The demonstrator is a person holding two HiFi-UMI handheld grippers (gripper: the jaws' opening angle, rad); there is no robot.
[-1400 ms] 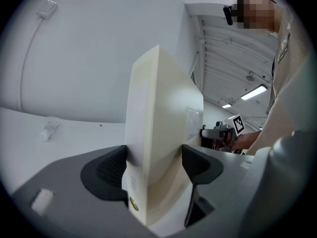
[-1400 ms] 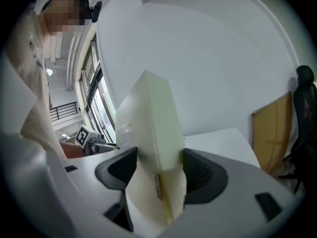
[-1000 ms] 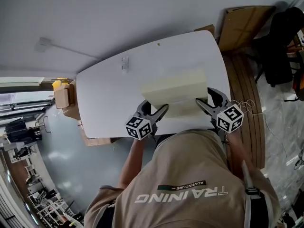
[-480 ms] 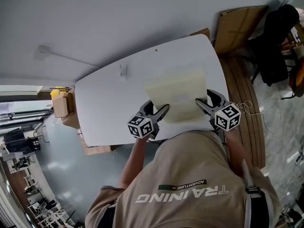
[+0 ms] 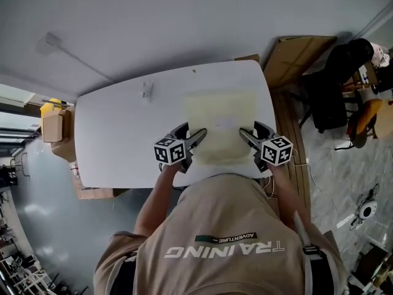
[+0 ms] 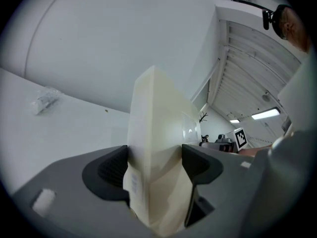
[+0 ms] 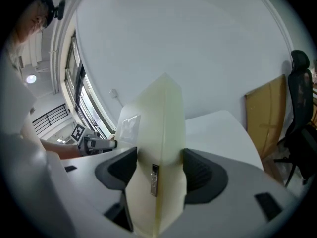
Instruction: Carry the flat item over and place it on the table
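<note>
Over the white bench (image 5: 116,128), I grip the pale flat item (image 5: 221,112) from both sides: left tongs (image 5: 198,135) clamped on its left edge, right tongs (image 5: 243,133) on its right. Whether it touches the bench I cannot tell. A small clear packet (image 5: 147,89) lies apart, to its left, near the bench's far edge.

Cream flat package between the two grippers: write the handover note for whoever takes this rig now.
Left gripper: shut on the left edge of the cream flat package.
Right gripper: shut on its right edge.
The package is over the white table, near the person's side; contact can't be judged.
Done: package brought to the table.
To do: set it down flat, then open both grippers.
</note>
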